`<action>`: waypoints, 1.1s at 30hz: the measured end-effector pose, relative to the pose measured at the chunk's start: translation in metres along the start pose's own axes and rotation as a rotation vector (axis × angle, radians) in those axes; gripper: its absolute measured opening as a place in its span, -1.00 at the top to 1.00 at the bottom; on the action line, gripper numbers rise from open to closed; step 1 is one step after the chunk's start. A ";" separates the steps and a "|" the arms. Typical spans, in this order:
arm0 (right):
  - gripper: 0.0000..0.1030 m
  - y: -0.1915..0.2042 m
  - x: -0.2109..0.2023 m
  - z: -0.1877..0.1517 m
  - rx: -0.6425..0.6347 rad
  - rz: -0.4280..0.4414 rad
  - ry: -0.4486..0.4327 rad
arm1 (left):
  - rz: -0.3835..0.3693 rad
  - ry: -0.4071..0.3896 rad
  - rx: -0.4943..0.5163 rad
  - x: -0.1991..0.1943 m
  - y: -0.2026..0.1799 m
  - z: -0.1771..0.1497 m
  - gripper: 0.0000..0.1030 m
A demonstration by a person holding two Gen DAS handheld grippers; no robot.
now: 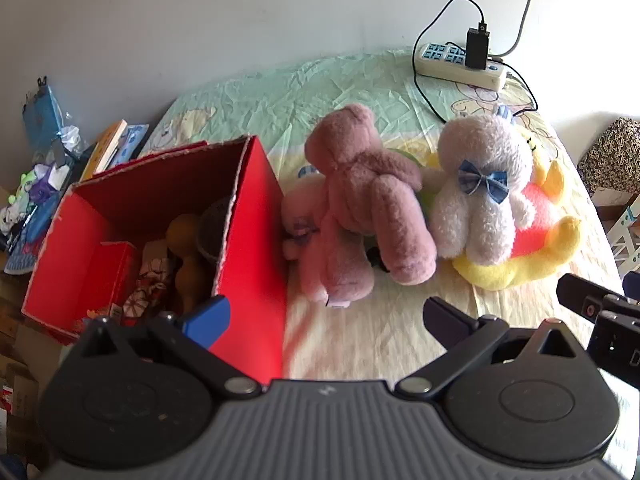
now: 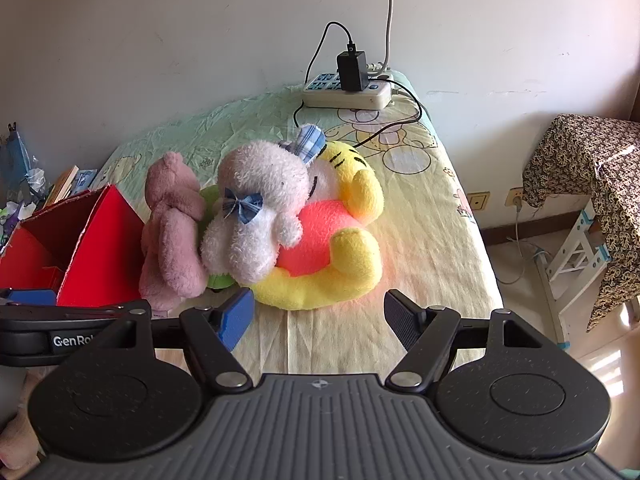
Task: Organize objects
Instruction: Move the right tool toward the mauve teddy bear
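Covering the table (image 2: 432, 216) is a pale cloth printed with cartoon bears, and it carries everything here. Both grippers tilt steeply down toward it from the near edge. At the left edge stands an open red box (image 1: 248, 240) with small odds and ends inside. Just beside its right wall lies the heap of soft toys: a yellow and pink plush (image 2: 320, 276) at the bottom, a white plush with a blue bow (image 2: 256, 216) resting on top of it, a mauve teddy bear (image 1: 360, 184) leaning against the white one, and a paler pink plush (image 1: 324, 256) pressed against the box wall. At the far edge, near the wall, sits a power strip (image 2: 348, 92) with a black charger plugged in. The left gripper (image 1: 320, 316) hovers above the near part of the cloth with its blue finger over the box corner; its jaws stand fully apart and hold nothing. The right gripper (image 2: 320, 316) hangs just short of the yellow plush, jaws spread wide, empty, touching nothing.
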State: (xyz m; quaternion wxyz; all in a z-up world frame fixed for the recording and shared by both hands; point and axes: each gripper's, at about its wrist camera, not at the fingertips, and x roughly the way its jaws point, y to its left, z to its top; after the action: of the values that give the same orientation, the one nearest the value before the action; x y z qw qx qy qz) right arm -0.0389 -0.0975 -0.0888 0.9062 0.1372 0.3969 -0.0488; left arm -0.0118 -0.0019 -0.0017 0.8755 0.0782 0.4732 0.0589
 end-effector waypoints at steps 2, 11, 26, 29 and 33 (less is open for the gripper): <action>-0.43 0.000 0.001 0.000 0.005 0.002 0.003 | 0.001 0.006 0.003 0.000 0.000 -0.001 -0.99; -0.43 0.002 0.001 0.000 0.026 -0.017 0.006 | -0.021 0.014 0.036 0.004 0.001 0.002 -0.99; -0.44 0.002 0.008 0.003 0.062 -0.035 0.011 | -0.045 0.014 0.078 0.012 -0.003 0.004 -0.99; -0.44 0.003 0.010 0.003 0.061 -0.034 0.016 | -0.050 0.021 0.076 0.016 -0.003 0.004 -0.99; -0.44 0.001 0.014 0.005 0.075 -0.030 0.018 | -0.062 0.004 0.077 0.017 -0.003 0.004 -0.98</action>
State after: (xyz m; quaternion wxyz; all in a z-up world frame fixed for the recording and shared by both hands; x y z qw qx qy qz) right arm -0.0259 -0.0980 -0.0952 0.8961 0.1655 0.4048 -0.0759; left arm 0.0014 -0.0018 -0.0140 0.8723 0.0969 0.4791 0.0138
